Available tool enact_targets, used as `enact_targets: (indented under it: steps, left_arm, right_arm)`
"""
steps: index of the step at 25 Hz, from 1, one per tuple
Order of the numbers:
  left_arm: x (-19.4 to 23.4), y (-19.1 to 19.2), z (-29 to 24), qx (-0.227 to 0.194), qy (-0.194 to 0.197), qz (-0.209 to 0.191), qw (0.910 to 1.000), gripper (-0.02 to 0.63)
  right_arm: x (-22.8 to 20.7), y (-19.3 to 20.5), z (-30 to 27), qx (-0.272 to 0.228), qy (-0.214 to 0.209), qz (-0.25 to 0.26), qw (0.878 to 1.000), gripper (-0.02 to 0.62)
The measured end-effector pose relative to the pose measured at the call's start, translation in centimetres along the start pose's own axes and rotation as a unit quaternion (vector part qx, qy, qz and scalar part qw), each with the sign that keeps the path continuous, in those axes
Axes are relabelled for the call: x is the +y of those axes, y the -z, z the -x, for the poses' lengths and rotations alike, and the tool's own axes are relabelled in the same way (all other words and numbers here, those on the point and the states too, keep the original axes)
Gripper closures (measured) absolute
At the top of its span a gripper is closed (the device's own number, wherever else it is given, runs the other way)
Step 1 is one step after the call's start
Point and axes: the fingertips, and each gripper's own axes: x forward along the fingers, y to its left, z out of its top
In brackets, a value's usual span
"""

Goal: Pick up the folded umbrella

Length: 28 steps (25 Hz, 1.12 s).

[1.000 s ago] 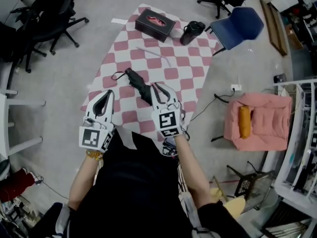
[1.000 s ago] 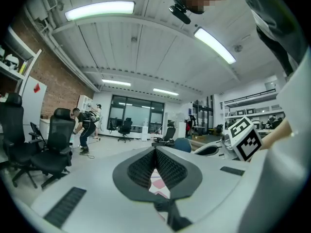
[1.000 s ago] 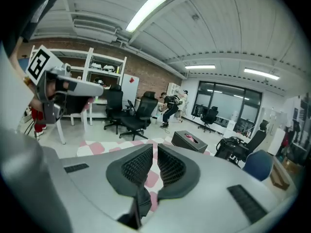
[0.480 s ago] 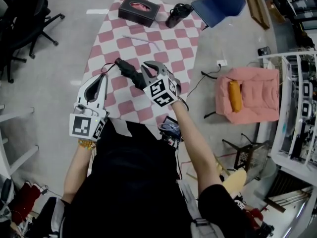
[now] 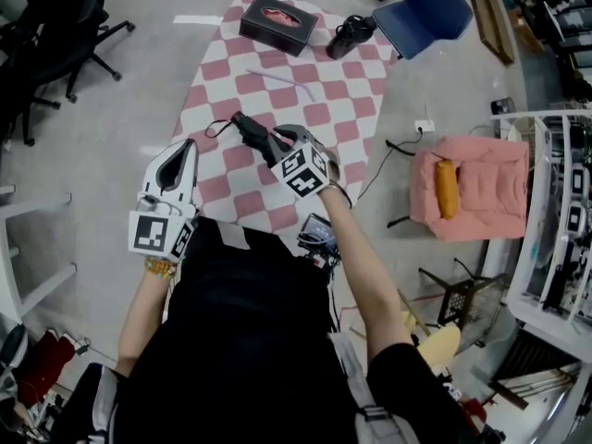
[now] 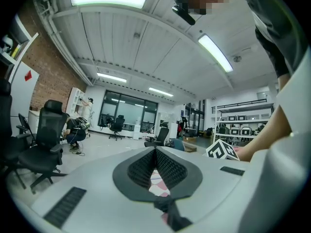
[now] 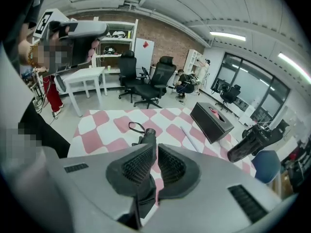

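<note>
right tool (image 7: pixel 156 147) held shut and empty over folded umbrella (image 5: pixel 251 132), laid on checkered cloth (image 5: pixel 277 95), left tool (image 6: pixel 155 150) shut, empty

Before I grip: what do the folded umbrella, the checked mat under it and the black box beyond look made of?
Folded umbrella: matt black fabric, by its soft creased folds; its round end looks like hard plastic. Checked mat: thin cloth or vinyl, lying flat with few wrinkles; unclear which. Black box: stiff with a slight sheen, perhaps leatherette.
</note>
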Motion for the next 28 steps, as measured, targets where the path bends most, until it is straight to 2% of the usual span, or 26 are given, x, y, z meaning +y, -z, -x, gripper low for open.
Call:
enact_targets:
  steps: [3,4,5,9,21,28]
  left_arm:
    - [0.7,-0.2,0.4,0.003,-0.006,0.000,1.0000,0.592]
    - [0.9,-0.2,0.6,0.004,-0.008,-0.001,1.0000,0.592]
    - [1.2,-0.3,0.8,0.004,-0.009,-0.002,0.9999,0.592]
    - [2.2,-0.4,1.3,0.007,-0.016,-0.006,0.9998,0.592]
    - [4.3,0.1,1.6,0.016,-0.024,0.000,0.9996,0.592]
    - [5.0,0.2,1.8,0.020,-0.031,0.001,0.9993,0.592]
  right_arm:
    - [0.7,0.8,-1.3,0.027,-0.019,0.004,0.999,0.550]
    - [1.1,1.1,-1.7,0.036,-0.027,0.005,0.999,0.497]
    - [1.4,1.2,-2.2,0.043,-0.033,0.007,0.999,0.469]
    - [2.3,1.5,-3.3,0.058,-0.042,0.020,0.997,0.466]
    - [2.2,3.0,-4.6,0.104,-0.067,0.011,0.992,0.425]
    - [3.0,4.4,-6.1,0.144,-0.097,-0.006,0.985,0.370]
